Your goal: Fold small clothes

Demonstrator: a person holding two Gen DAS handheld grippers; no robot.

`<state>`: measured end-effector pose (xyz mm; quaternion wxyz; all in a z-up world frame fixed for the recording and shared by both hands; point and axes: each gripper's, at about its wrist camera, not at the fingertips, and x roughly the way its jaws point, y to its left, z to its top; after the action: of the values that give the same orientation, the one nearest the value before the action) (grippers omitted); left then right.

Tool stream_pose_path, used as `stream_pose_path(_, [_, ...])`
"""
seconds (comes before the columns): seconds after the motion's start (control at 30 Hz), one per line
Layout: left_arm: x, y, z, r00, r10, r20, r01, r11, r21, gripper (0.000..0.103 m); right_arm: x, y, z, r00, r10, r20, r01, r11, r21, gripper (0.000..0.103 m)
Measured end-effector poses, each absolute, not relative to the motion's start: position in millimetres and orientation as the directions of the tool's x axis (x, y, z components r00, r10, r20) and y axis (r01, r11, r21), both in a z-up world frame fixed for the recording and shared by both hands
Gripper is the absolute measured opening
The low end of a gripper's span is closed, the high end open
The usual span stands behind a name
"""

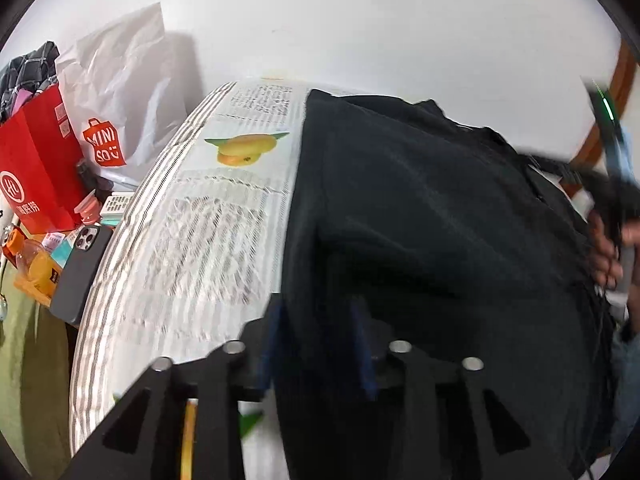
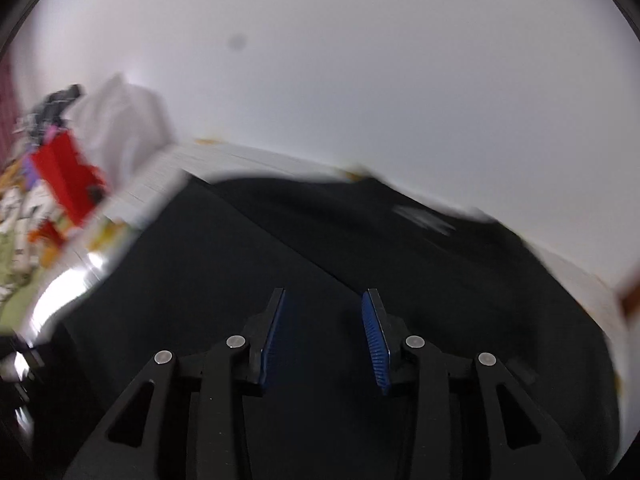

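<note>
Beside black garment [image 1: 420, 220]: phone [image 1: 82, 268], red bag [image 1: 38, 168], newspaper [image 1: 224, 208].

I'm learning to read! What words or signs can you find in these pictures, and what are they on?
"MINI SO" with a smiling face: white plastic bag, on its red logo.
"HL" in a circle: red paper bag; the characters under it are too blurred.
Printed table cover: text too small and blurred.
Right wrist view: nothing readable.

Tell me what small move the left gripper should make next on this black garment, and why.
Probably ease the left gripper down and close on the black garment at its left edge. Its fingers stand apart, straddling that edge over the newspaper, gripping nothing yet.
</note>
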<state>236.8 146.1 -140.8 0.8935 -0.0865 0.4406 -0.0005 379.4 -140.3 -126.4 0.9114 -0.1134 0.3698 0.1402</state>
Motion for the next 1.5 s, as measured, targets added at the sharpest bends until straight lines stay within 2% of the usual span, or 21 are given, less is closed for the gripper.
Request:
stream_pose_path(0.1, [220, 139, -136, 0.61, -0.088, -0.787, -0.058, 0.986, -0.156, 0.035, 353, -224, -143, 0.684, 0.02, -0.73, -0.168, 0.977, -0.131, 0.039])
stream_pose_path(0.23, [200, 129, -128, 0.613, -0.101, -0.784, -0.041, 0.986, -0.16, 0.035, 332, -321, -177, 0.608, -0.075, -0.79, 0.039, 0.997, -0.065, 0.034])
stream_pose_path(0.27, [194, 126, -127, 0.612, -0.11, -0.783, -0.041, 0.985, -0.17, 0.035, 327, -338, -183, 0.611, -0.051, -0.79, 0.065, 0.998, -0.014, 0.033])
stream_pose_path(0.3, [192, 123, -128, 0.606, -0.115, -0.787, -0.043, 0.983, -0.177, 0.035, 320, -354, -185, 0.635, 0.021, -0.772, 0.073, 0.994, 0.087, 0.03])
stream_pose_path(0.33, [190, 120, -129, 0.595, -0.121, -0.794, -0.045, 0.982, -0.184, 0.035, 317, -359, -185, 0.638, 0.018, -0.77, 0.094, 0.99, 0.101, 0.024])
stream_pose_path(0.47, [173, 106, -127, 0.581, -0.121, -0.805, -0.05, 0.982, -0.184, 0.035, 298, -361, -177, 0.62, -0.063, -0.782, 0.137, 0.99, 0.029, 0.022])
stream_pose_path(0.53, [166, 102, -125, 0.583, -0.11, -0.805, -0.049, 0.984, -0.17, 0.035, 291, -363, -177, 0.614, -0.057, -0.787, 0.126, 0.992, 0.026, 0.022])
stream_pose_path(0.57, [163, 99, -125, 0.581, -0.101, -0.807, -0.053, 0.986, -0.161, 0.038, 281, -367, -177, 0.605, -0.056, -0.794, 0.116, 0.993, 0.018, 0.022])
stream_pose_path(0.6, [159, 97, -125, 0.579, -0.092, -0.81, -0.056, 0.987, -0.153, 0.048, 268, -368, -175, 0.6, -0.057, -0.798, 0.101, 0.995, 0.005, 0.023])
stream_pose_path(0.63, [156, 94, -125, 0.58, -0.083, -0.81, -0.059, 0.988, -0.143, 0.055, 258, -367, -170, 0.608, -0.047, -0.793, 0.085, 0.996, 0.006, 0.026])
stream_pose_path(0.7, [151, 89, -125, 0.584, -0.062, -0.809, -0.056, 0.992, -0.116, 0.055, 229, -374, -159, 0.649, -0.026, -0.76, 0.05, 0.999, 0.009, 0.033])
stream_pose_path(0.77, [146, 83, -128, 0.582, -0.036, -0.813, -0.049, 0.996, -0.078, 0.055, 199, -392, -148, 0.69, -0.057, -0.721, 0.073, 0.997, -0.01, 0.054])
stream_pose_path(0.83, [142, 81, -130, 0.578, -0.016, -0.816, -0.054, 0.997, -0.058, 0.055, 180, -420, -143, 0.71, -0.117, -0.694, 0.129, 0.991, -0.035, 0.062])
stream_pose_path(1.03, [135, 87, -138, 0.571, 0.003, -0.821, -0.092, 0.994, -0.06, 0.056, 144, -531, -170, 0.606, -0.314, -0.731, 0.35, 0.93, -0.109, 0.065])
stream_pose_path(1.2, [133, 90, -145, 0.577, 0.033, -0.816, -0.106, 0.994, -0.035, 0.056, 135, -589, -198, 0.527, -0.337, -0.78, 0.394, 0.91, -0.127, 0.065])
stream_pose_path(1.4, [133, 97, -154, 0.567, 0.058, -0.822, -0.149, 0.988, -0.032, 0.056, 151, -606, -201, 0.562, -0.29, -0.775, 0.365, 0.927, -0.082, 0.064])
stream_pose_path(1.43, [134, 96, -154, 0.565, 0.07, -0.822, -0.153, 0.988, -0.021, 0.056, 154, -606, -201, 0.567, -0.293, -0.77, 0.357, 0.93, -0.091, 0.057])
stream_pose_path(1.47, [134, 95, -154, 0.567, 0.079, -0.82, -0.155, 0.988, -0.013, 0.057, 160, -604, -202, 0.573, -0.292, -0.765, 0.348, 0.933, -0.095, 0.045])
stream_pose_path(1.5, [135, 94, -153, 0.569, 0.09, -0.817, -0.161, 0.987, -0.004, 0.056, 164, -603, -201, 0.578, -0.289, -0.763, 0.34, 0.935, -0.096, 0.039])
